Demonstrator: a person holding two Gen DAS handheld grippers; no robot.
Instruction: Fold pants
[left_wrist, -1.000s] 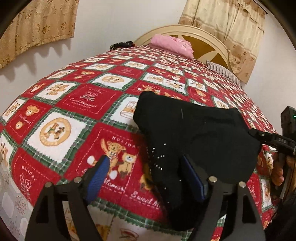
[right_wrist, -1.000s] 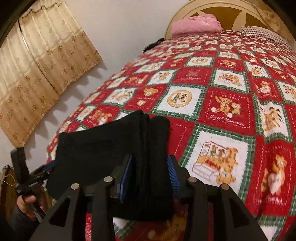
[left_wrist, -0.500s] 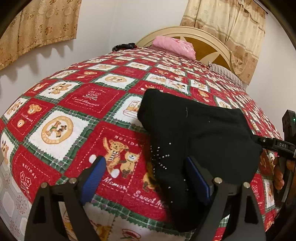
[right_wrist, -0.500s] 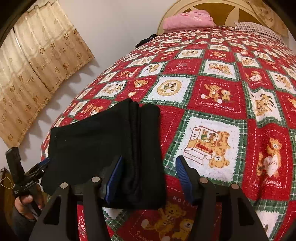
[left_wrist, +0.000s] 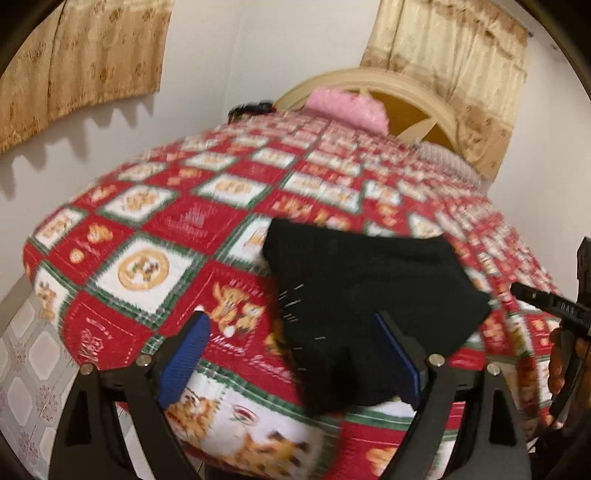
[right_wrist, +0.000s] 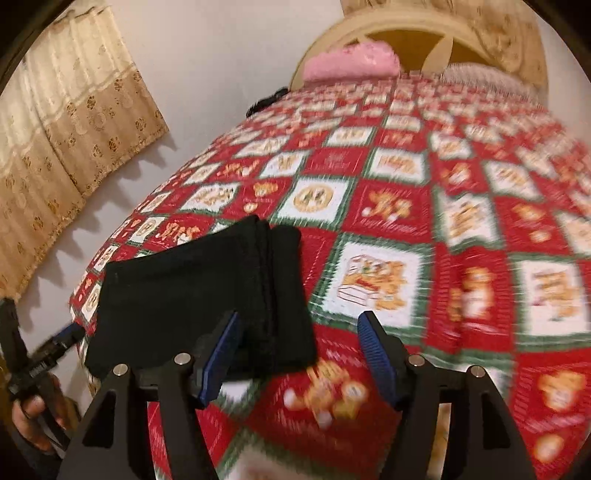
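Black pants (left_wrist: 354, 291) lie folded into a compact stack near the foot corner of the bed, on the red, white and green teddy-bear quilt (left_wrist: 147, 266); right wrist view shows several layered edges along the stack's far right side (right_wrist: 207, 288). Left gripper (left_wrist: 291, 354) hangs over the near end of the stack, blue pads wide apart, clamped on nothing: left pad (left_wrist: 184, 354) sits over bare quilt, right pad over black cloth, contact not clear through the blur. Right gripper (right_wrist: 299, 354) has its jaws opening; left pad (right_wrist: 221, 354) shows against the near right corner of the pants, right pad over quilt, only that corner of cloth in the gap, nothing pinched. Each view catches the other gripper at its edge, with a hand (right_wrist: 33, 410) on the handle. Pink pillow (left_wrist: 347, 107) lies at the cream headboard (left_wrist: 417, 96). Beige patterned curtains (right_wrist: 74, 122) hang on the white wall. Both frames are motion-blurred.
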